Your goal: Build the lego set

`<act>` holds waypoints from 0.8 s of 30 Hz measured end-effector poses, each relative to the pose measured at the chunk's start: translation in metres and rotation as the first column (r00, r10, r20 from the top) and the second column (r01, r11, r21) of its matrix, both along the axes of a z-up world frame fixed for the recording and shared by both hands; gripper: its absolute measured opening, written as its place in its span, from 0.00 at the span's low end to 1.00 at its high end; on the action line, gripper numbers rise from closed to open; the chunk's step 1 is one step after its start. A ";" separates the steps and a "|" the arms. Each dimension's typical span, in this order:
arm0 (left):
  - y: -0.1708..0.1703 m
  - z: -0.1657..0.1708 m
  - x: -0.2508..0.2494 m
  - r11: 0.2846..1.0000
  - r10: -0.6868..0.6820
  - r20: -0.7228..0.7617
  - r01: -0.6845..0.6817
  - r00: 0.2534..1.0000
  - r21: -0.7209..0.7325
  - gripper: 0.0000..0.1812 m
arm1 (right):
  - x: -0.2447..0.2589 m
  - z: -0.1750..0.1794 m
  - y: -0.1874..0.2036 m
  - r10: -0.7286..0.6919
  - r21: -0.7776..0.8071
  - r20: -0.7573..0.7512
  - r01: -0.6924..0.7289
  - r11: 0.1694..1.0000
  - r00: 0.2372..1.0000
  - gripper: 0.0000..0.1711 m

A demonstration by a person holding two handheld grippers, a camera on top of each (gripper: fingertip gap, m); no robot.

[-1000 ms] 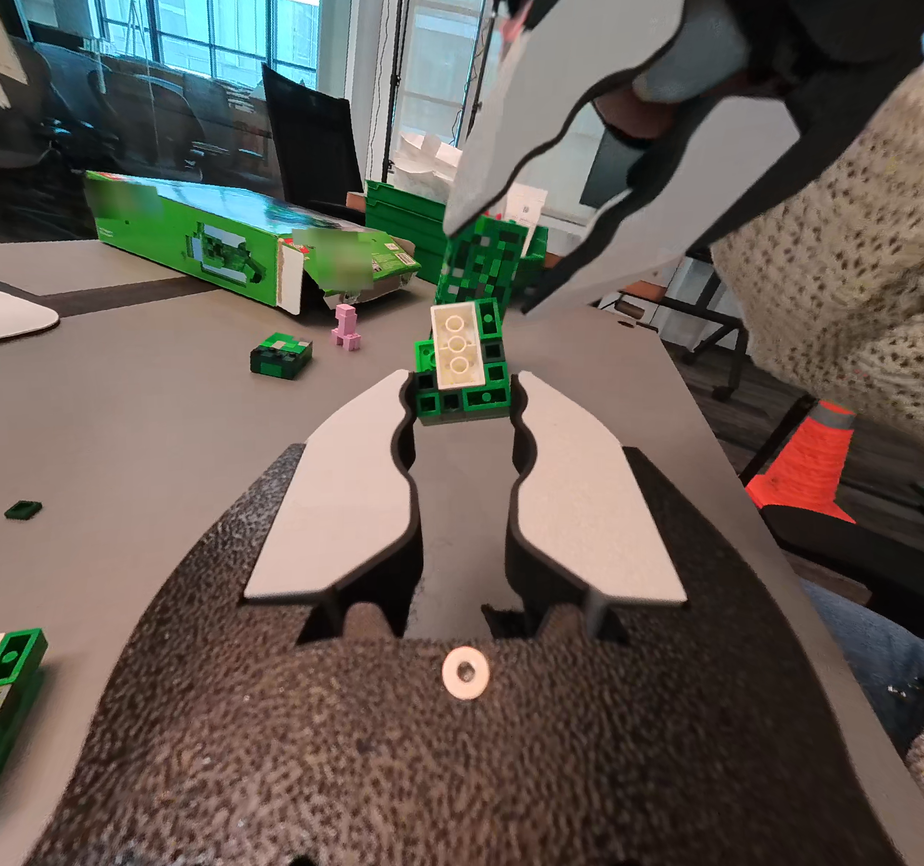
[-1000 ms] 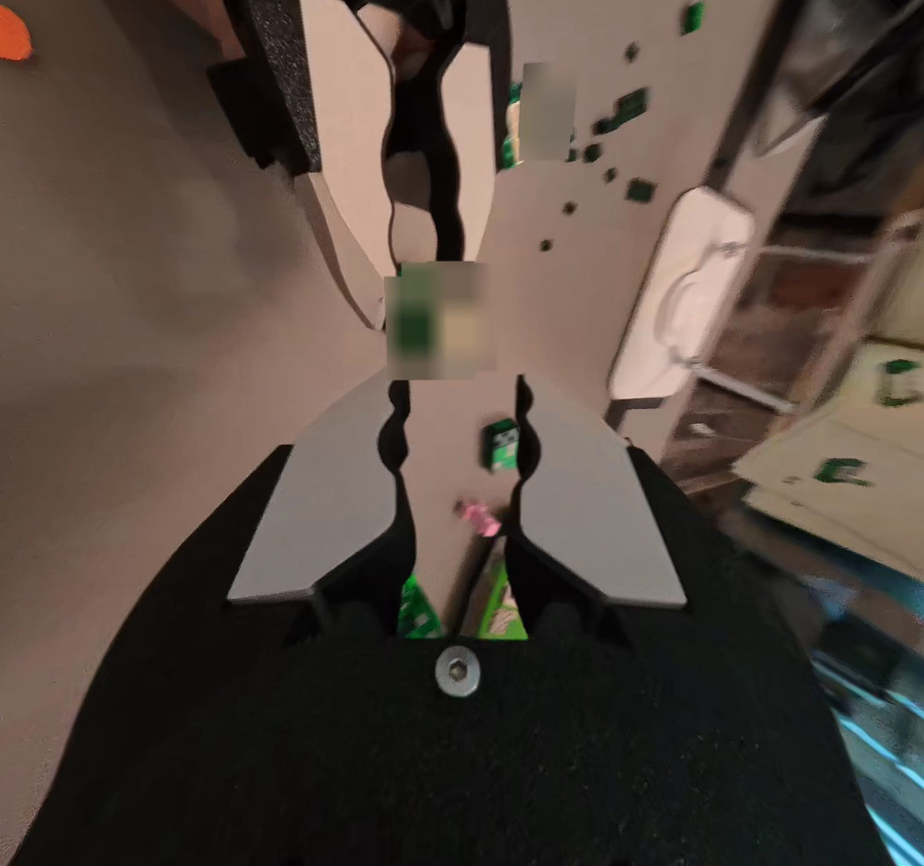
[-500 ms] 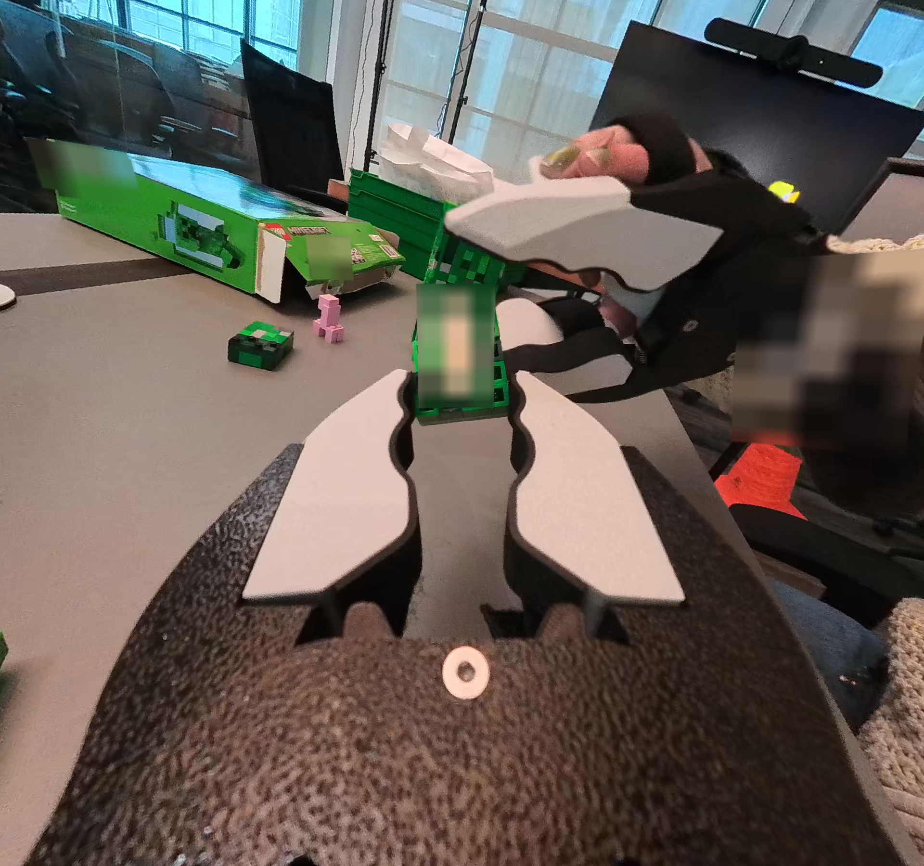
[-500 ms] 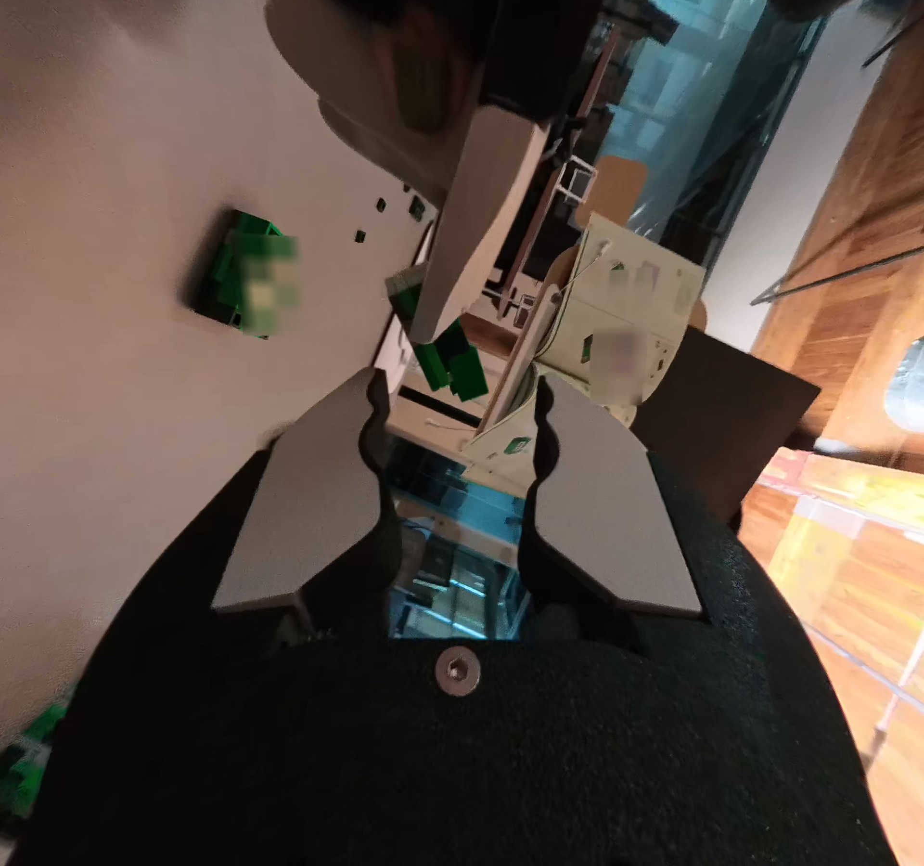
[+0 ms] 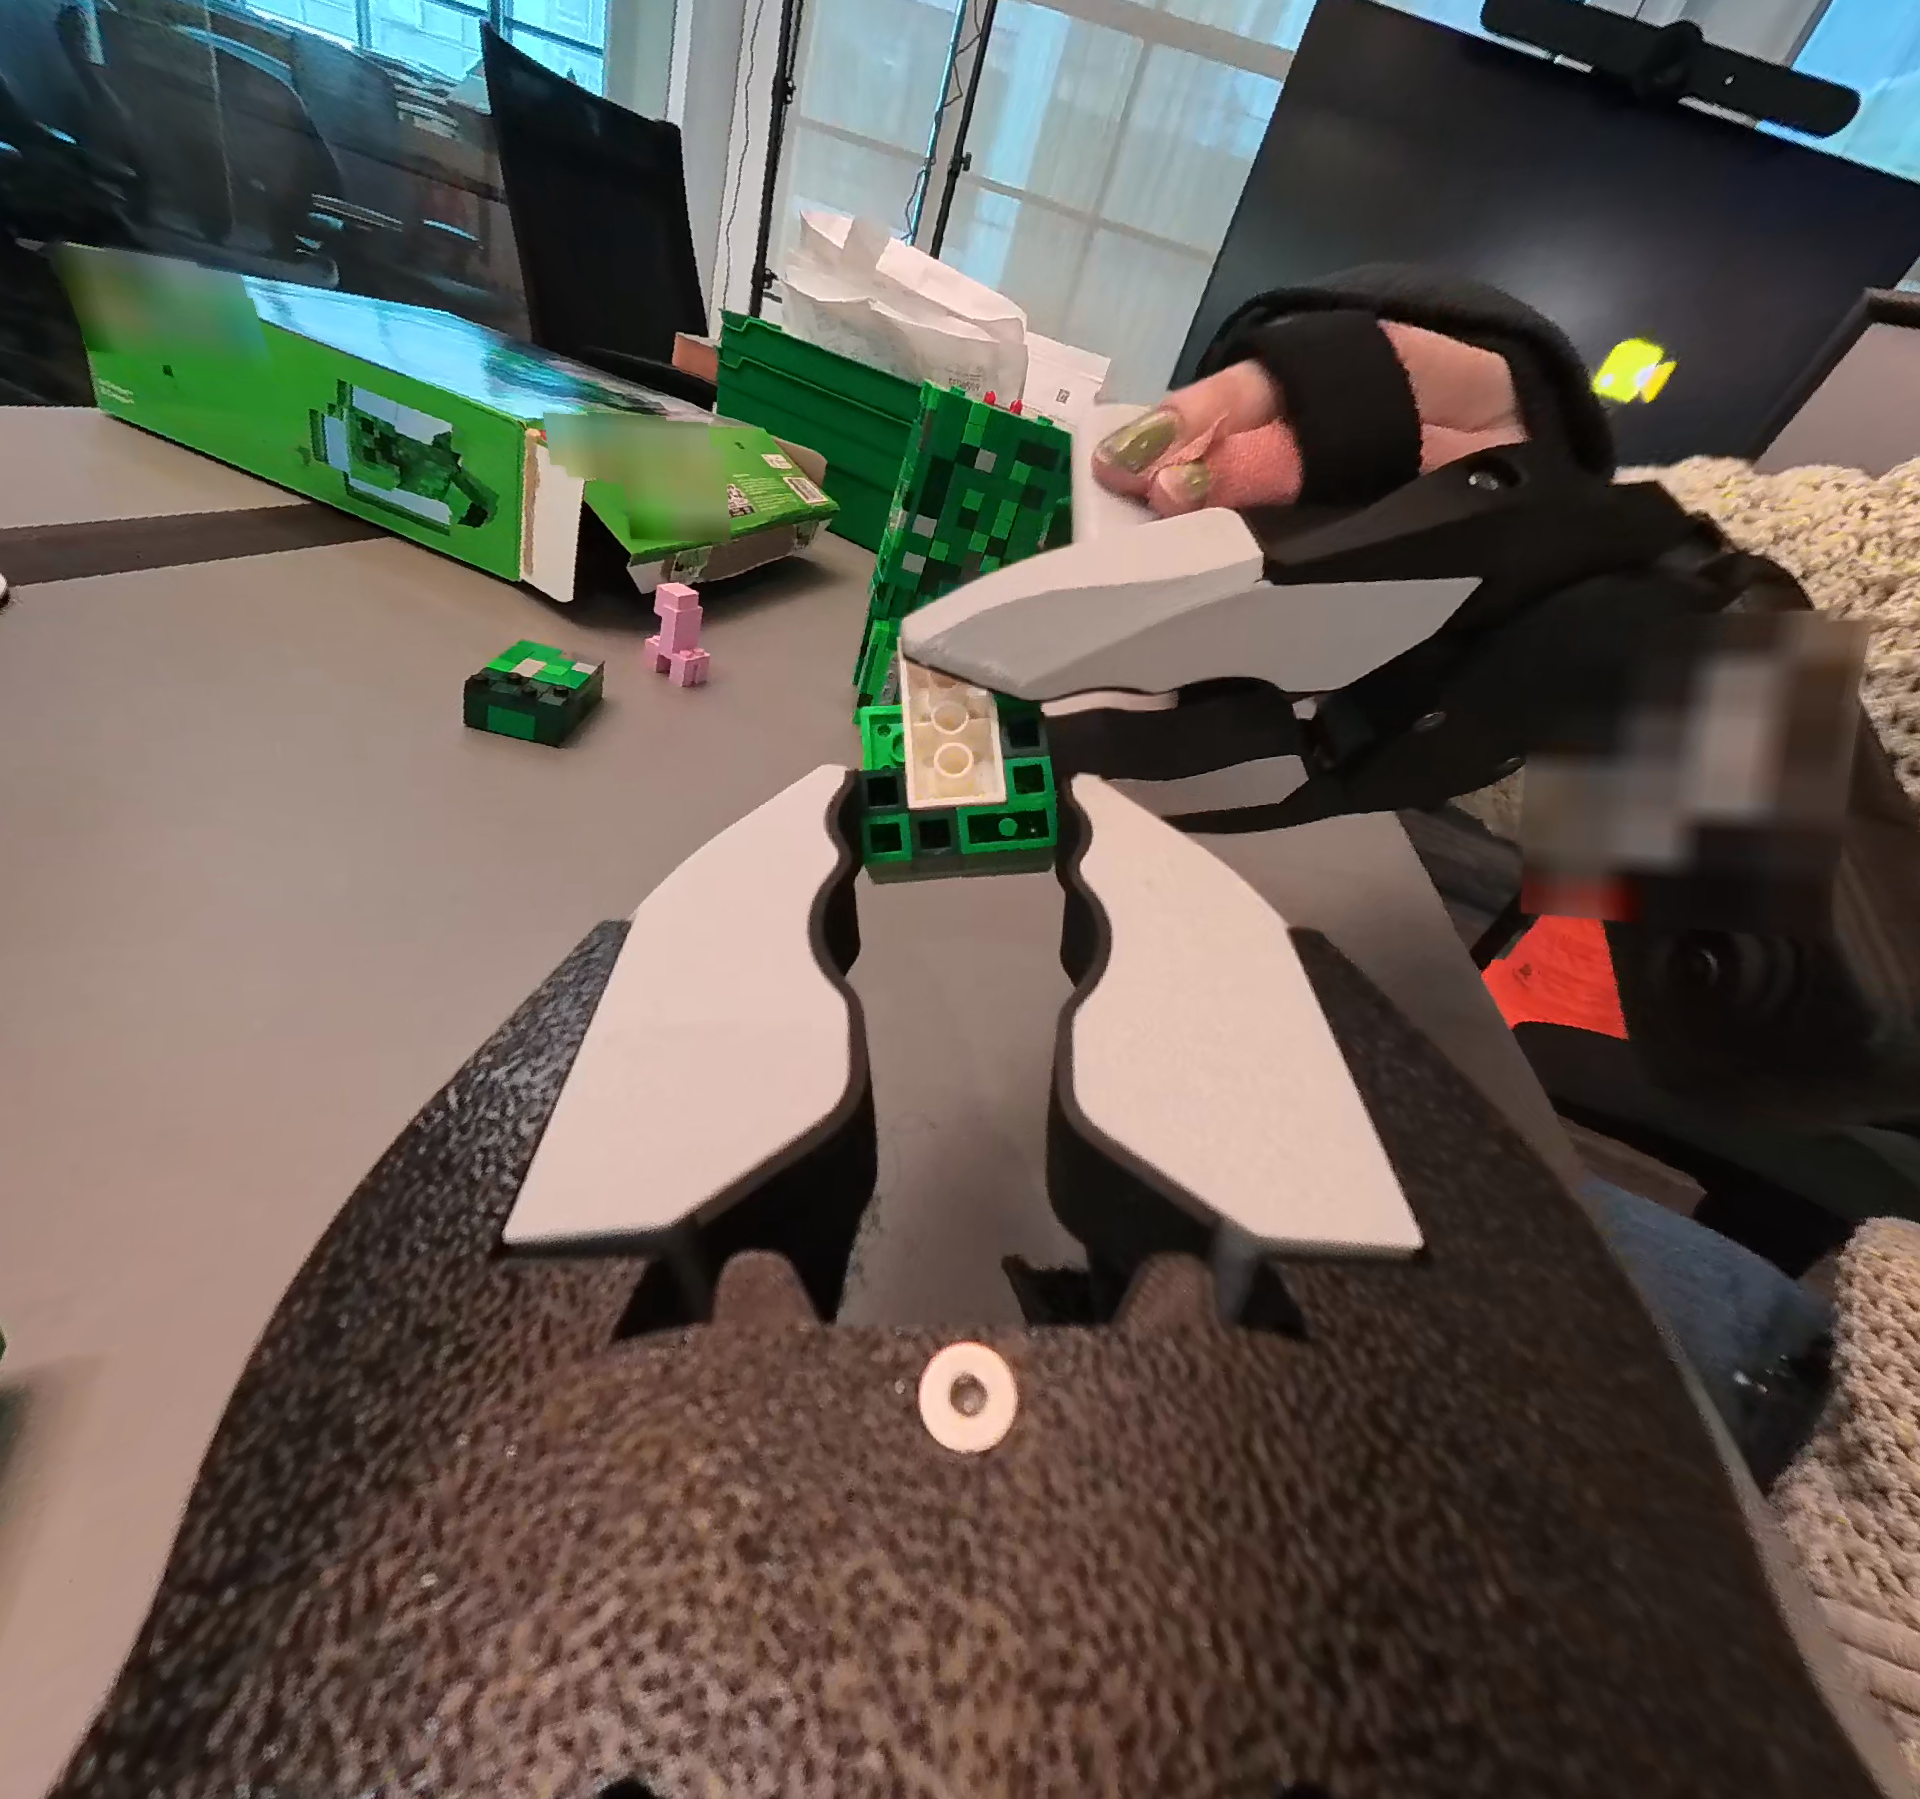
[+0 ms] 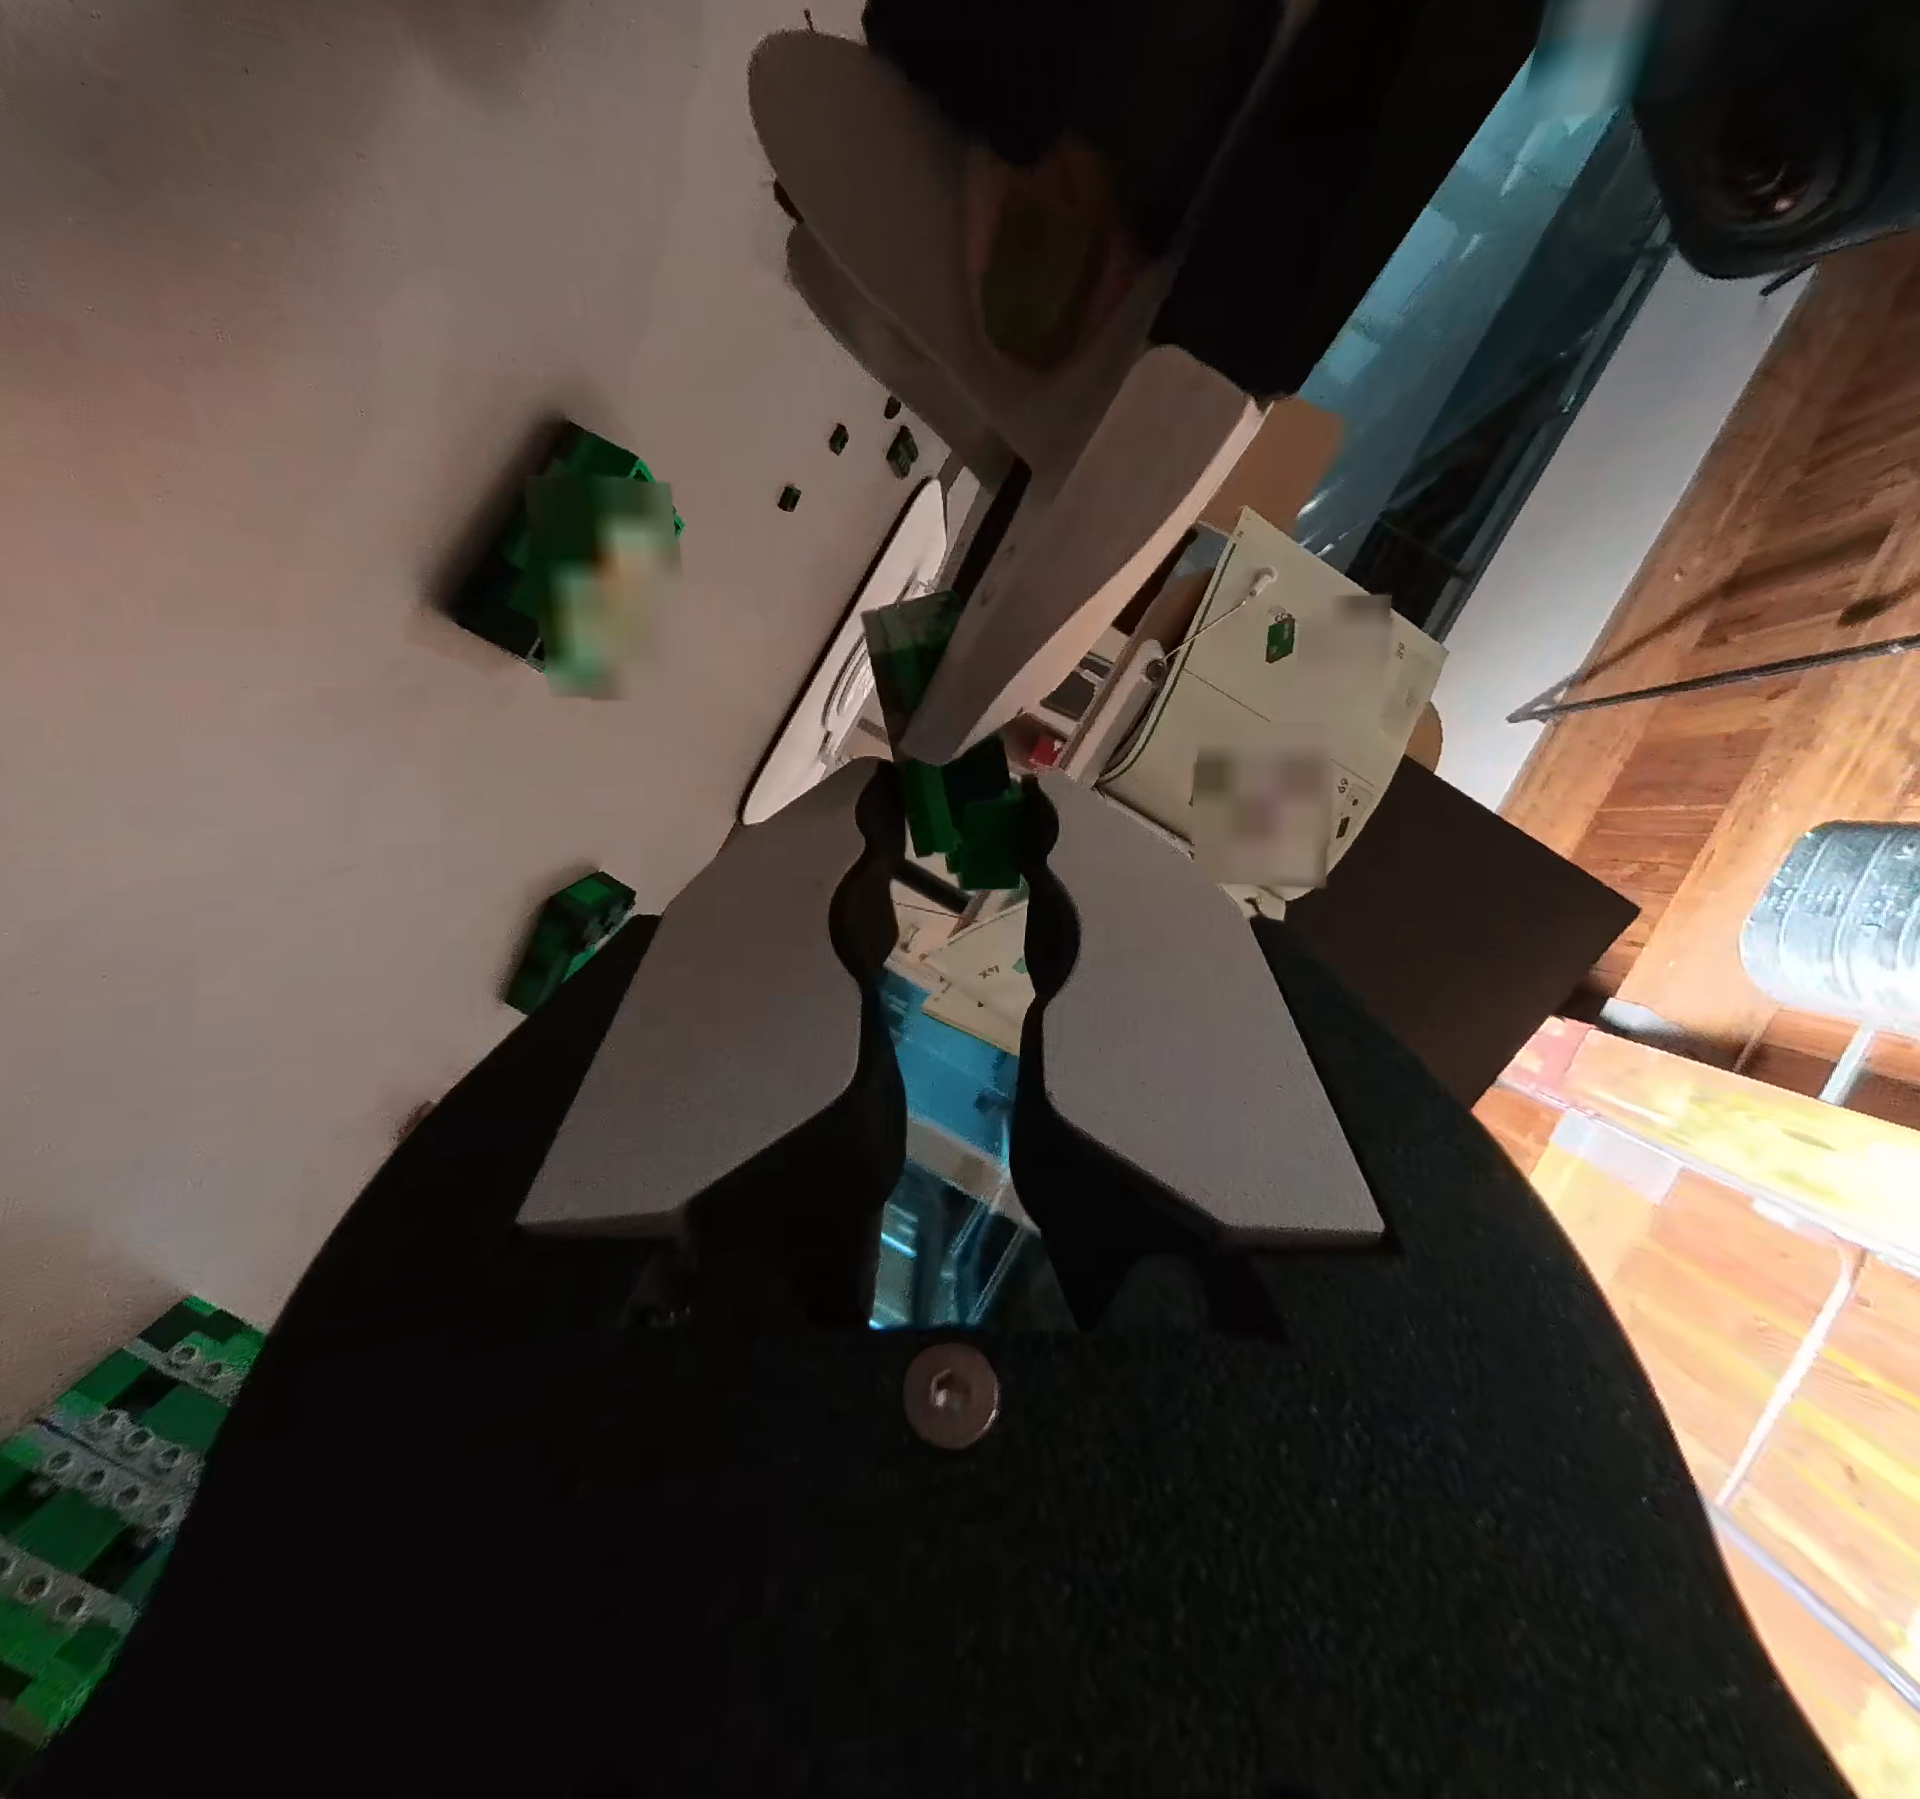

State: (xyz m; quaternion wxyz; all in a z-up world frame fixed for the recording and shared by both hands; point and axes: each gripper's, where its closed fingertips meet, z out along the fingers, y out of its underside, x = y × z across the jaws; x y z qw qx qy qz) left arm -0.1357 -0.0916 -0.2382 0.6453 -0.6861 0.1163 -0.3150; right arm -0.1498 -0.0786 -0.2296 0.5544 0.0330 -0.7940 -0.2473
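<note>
Two claws on one green sub-assembly (image 5: pixel 961 819) above the desk (image 5: pixel 260 918), near its right edge: left claw (image 5: pixel 958 830) clamped on its sides, right claw (image 6: pixel 961 814) narrowed around it, contact unclear. White brick (image 5: pixel 951 747) looks half-seated; next: press it flush.

Plenty of bare grey tabletop (image 5: pixel 260 918) left of the green-and-white brick block (image 5: pixel 956 793). Behind it stands a tall green pixel-pattern tower (image 5: pixel 977 502), and from its right the other grey-fingered gripper (image 5: pixel 997 663) hangs right over its top. Farther left sit a small dark-green cube (image 5: pixel 533 693), a pink figure (image 5: pixel 677 635) and an open green box (image 5: pixel 436 461).
</note>
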 end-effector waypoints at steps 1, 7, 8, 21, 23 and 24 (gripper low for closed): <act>0.000 -0.001 0.000 1.000 0.006 -0.013 -0.006 1.000 0.000 0.19 | 0.000 0.000 0.000 0.012 0.015 -0.002 -0.012 1.000 1.000 0.12; 0.000 -0.004 0.003 1.000 -0.002 -0.053 0.001 0.999 -0.010 0.19 | 0.005 -0.005 0.001 -0.017 -0.030 0.006 0.017 0.999 1.000 0.11; 0.000 -0.004 0.004 1.000 -0.014 -0.043 0.013 0.999 -0.016 0.19 | 0.006 -0.006 0.001 -0.038 -0.065 0.020 0.039 0.997 0.999 0.11; -0.007 -0.017 0.019 0.960 0.172 -0.708 0.043 0.685 0.275 0.22 | 0.023 -0.034 0.007 -0.195 -0.515 0.240 0.296 0.805 0.951 0.11; -0.009 -0.019 0.023 0.944 0.222 -0.765 0.063 0.605 0.324 0.18 | 0.026 -0.037 0.004 -0.197 -0.539 0.265 0.315 0.782 0.944 0.11; -0.008 -0.020 0.022 0.938 0.247 -0.778 0.059 0.578 0.342 0.15 | 0.027 -0.040 0.003 -0.198 -0.550 0.281 0.327 0.768 0.939 0.11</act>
